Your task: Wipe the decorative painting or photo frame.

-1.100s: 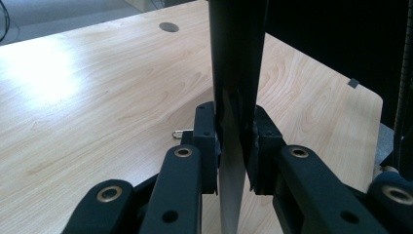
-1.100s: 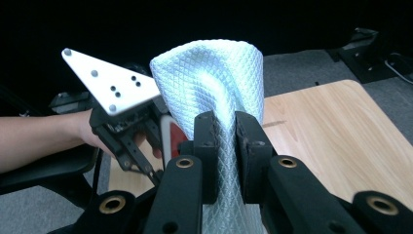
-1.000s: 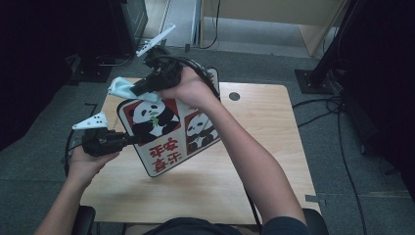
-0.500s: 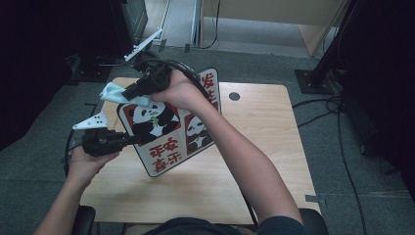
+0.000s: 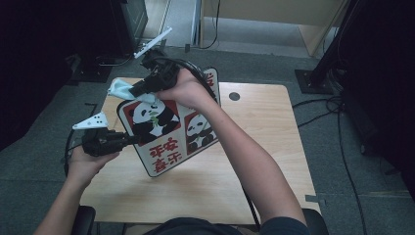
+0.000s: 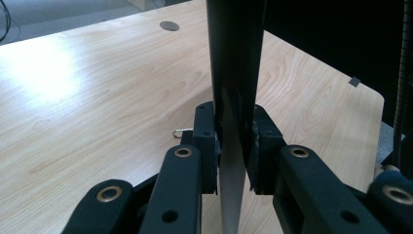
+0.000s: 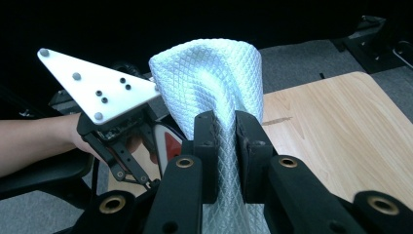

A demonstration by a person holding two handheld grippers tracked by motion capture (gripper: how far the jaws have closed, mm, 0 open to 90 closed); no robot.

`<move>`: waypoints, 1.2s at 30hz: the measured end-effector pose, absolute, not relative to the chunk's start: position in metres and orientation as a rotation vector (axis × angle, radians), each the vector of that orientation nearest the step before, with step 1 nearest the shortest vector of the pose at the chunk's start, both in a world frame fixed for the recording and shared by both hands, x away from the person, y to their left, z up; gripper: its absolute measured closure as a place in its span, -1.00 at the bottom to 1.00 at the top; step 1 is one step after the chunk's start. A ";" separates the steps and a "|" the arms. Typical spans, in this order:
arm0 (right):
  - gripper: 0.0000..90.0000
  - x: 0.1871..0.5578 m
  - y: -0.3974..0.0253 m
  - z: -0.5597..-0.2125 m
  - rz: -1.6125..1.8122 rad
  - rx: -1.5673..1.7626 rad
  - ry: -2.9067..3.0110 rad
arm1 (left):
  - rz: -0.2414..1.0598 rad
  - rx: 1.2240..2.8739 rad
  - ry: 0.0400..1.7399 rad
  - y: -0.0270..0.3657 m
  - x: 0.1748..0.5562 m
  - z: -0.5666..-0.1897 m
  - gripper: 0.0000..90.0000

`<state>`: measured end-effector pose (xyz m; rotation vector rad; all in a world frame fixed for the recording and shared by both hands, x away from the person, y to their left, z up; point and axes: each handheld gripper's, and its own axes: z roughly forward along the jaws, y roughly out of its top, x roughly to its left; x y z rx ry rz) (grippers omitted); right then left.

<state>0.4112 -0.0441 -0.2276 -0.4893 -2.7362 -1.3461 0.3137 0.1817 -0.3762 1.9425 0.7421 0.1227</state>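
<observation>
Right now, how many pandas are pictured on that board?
2: a larger panda on the red panel at the board's upper left, a smaller panda to its right. The hand may hide more.

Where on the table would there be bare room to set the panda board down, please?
The table is bare right of the panda board, from the round cable hole to the near edge, though the right forearm crosses it. It is crowded at the left, where the left gripper clamps the board.

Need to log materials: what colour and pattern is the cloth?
Pale blue-white cloth with a quilted diamond weave, clearest in the right gripper view.
</observation>
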 end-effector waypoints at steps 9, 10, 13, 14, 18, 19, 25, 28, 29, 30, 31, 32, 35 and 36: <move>0.81 0.413 -0.052 -0.228 -1.360 -0.505 -2.736 | 0.119 1.941 0.741 0.182 0.314 -0.376 0.73; 0.81 0.414 -0.053 -0.228 -1.356 -0.517 -2.737 | 0.118 1.941 0.740 0.182 0.314 -0.376 0.73; 0.81 0.415 -0.056 -0.228 -1.357 -0.520 -2.738 | 0.117 1.940 0.740 0.182 0.314 -0.376 0.73; 0.81 0.416 -0.059 -0.228 -1.355 -0.537 -2.735 | 0.115 1.940 0.740 0.182 0.314 -0.377 0.73; 0.81 0.418 -0.064 -0.228 -1.357 -0.556 -2.738 | 0.113 1.939 0.743 0.182 0.314 -0.376 0.73; 0.81 0.419 -0.065 -0.228 -1.358 -0.558 -2.738 | 0.113 1.939 0.742 0.182 0.314 -0.377 0.73; 0.81 0.422 -0.074 -0.228 -1.364 -0.593 -2.737 | 0.112 1.937 0.744 0.182 0.314 -0.377 0.73; 0.81 0.424 -0.079 -0.228 -1.362 -0.610 -2.745 | 0.112 1.942 0.741 0.182 0.314 -0.377 0.73; 0.81 0.424 -0.080 -0.228 -1.361 -0.616 -2.743 | 0.113 1.941 0.740 0.182 0.314 -0.377 0.73; 0.81 0.424 -0.082 -0.228 -1.361 -0.622 -2.743 | 0.112 1.941 0.740 0.182 0.314 -0.377 0.73; 0.81 0.425 -0.083 -0.228 -1.364 -0.621 -2.743 | 0.112 1.941 0.740 0.182 0.314 -0.377 0.73; 0.81 0.425 -0.085 -0.228 -1.364 -0.625 -2.743 | 0.112 1.941 0.740 0.182 0.314 -0.377 0.73; 0.81 0.427 -0.089 -0.227 -1.363 -0.634 -2.746 | 0.111 1.940 0.741 0.182 0.314 -0.377 0.73; 0.81 0.427 -0.090 -0.227 -1.363 -0.639 -2.746 | 0.112 1.940 0.740 0.182 0.314 -0.377 0.73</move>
